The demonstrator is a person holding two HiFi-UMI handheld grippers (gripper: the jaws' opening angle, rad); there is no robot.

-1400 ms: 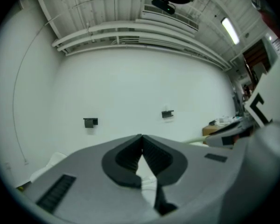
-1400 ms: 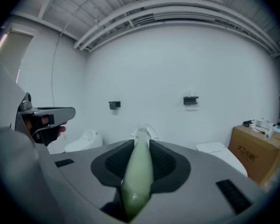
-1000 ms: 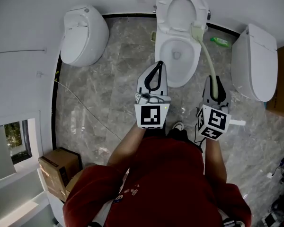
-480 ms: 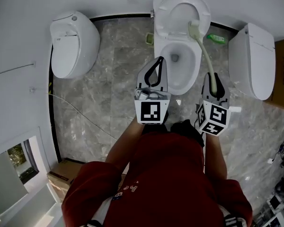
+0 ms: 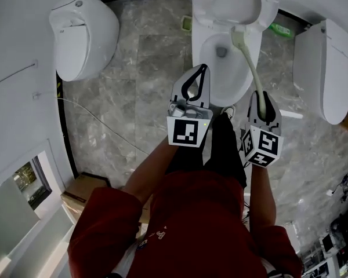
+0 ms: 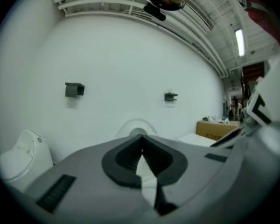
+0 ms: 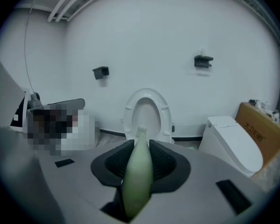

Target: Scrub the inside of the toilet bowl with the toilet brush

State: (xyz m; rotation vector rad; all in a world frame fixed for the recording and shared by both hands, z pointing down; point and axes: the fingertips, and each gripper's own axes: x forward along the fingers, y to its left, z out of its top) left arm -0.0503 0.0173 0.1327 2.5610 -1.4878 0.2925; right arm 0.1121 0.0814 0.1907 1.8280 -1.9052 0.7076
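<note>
Toilet brush (image 5: 249,61), smooth pale-green tapered handle, clamped in right tongs (image 5: 261,97).

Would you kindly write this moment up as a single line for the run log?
right gripper: shut on brush | brush head: near bowl's far rim | left gripper: shut, empty

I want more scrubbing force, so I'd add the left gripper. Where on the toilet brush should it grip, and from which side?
Take the toilet brush on its bare handle, midway between the right gripper, shut on its lower end, and the head at the toilet bowl. The shaft is slim and slanted, so probably come from its left with the left gripper, jaws opened across it.
</note>
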